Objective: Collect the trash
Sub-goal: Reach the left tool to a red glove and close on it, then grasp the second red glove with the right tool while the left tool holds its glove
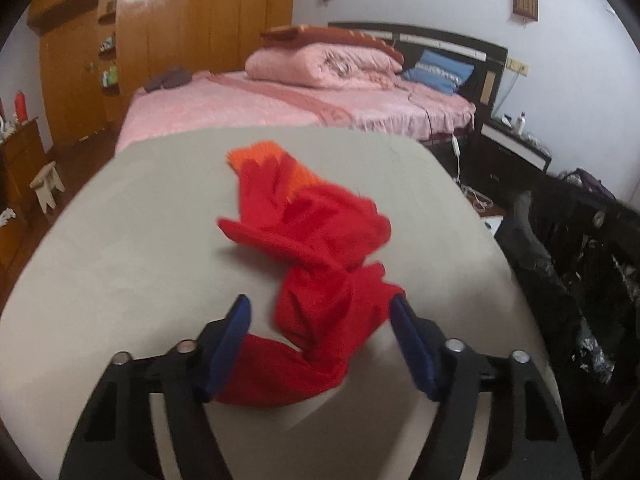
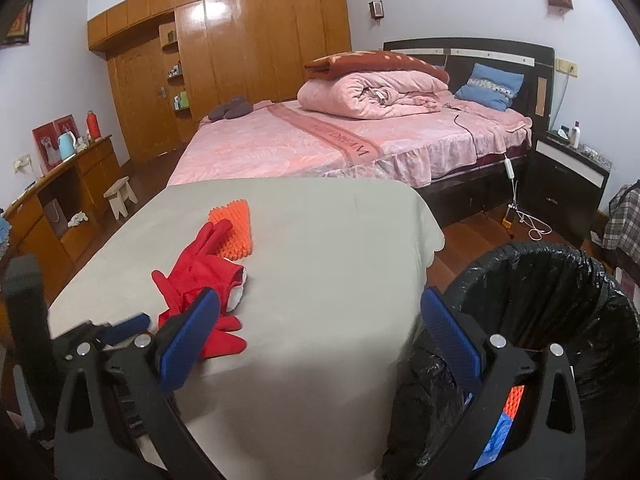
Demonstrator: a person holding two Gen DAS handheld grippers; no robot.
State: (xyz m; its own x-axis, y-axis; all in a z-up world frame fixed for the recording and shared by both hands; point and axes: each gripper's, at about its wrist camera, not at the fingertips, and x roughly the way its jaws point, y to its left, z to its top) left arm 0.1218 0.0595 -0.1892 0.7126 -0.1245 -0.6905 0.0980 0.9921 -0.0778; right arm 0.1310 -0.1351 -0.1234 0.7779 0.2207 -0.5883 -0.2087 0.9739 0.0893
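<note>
Soft red cloth gloves, matt and crumpled, on a smooth matt grey-beige tablecloth. Nubby orange plastic pad, rough with spikes. Crinkly glossy black plastic bin liner. Ribbed blue pads. Glossy varnished wooden wardrobe.

Pink bedspread centre of right wrist view, darker band across it bearing upside-down lettering, reads roughly "SWEET DREAM", first letters unclear, no other readable text in either view.
</note>
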